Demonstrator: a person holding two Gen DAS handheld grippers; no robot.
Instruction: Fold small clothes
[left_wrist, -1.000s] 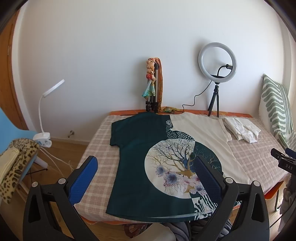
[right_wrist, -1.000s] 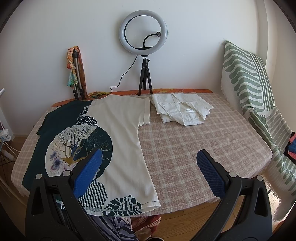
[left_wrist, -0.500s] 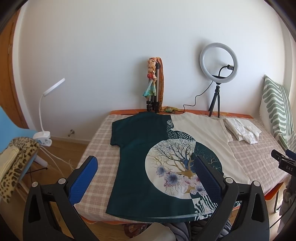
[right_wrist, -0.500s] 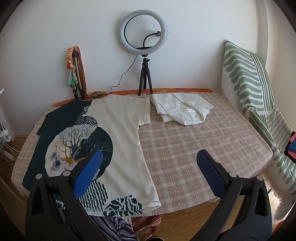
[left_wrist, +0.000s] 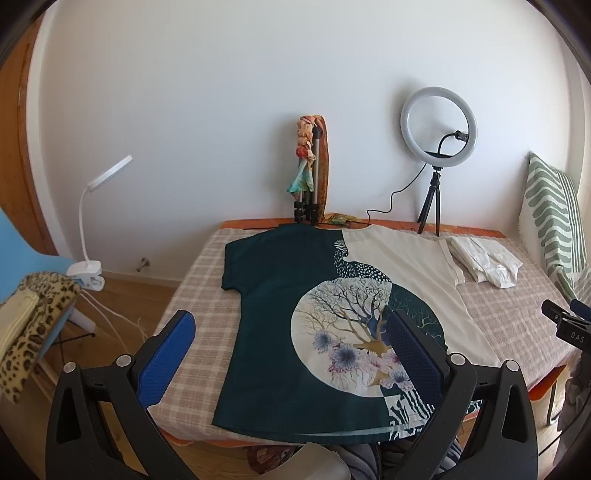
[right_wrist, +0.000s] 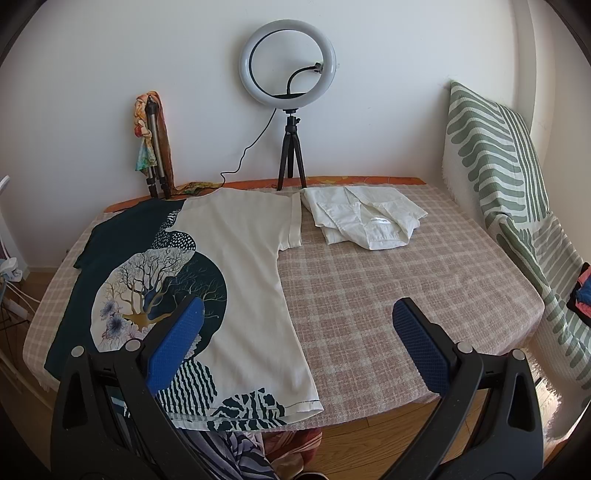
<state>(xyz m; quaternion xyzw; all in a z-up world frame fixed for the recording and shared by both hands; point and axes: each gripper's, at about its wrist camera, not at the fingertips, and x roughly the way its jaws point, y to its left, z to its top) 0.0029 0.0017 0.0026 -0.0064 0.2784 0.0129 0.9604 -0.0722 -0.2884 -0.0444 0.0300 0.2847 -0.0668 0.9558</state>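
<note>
A T-shirt (left_wrist: 295, 317), half dark green and half cream with a round tree print, lies flat and spread out on the checked table (left_wrist: 192, 295); it also shows in the right wrist view (right_wrist: 243, 258). My left gripper (left_wrist: 291, 343) is open and empty, held above the shirt's near hem. My right gripper (right_wrist: 299, 332) is open and empty above the near right part of the table (right_wrist: 388, 288), beside the shirt's cream side. A folded white shirt (right_wrist: 365, 218) lies at the back right, also in the left wrist view (left_wrist: 484, 258).
A ring light on a tripod (right_wrist: 290, 92) and a second tripod wrapped in a scarf (right_wrist: 153, 147) stand at the table's back edge. A striped cushion (right_wrist: 502, 177) leans at the right. A clip lamp (left_wrist: 92, 229) and a chair with leopard cloth (left_wrist: 33, 321) are left.
The left wrist view has shifted slightly, so the scene sits a little lower and further right. The shirt and the right gripper have not moved.
</note>
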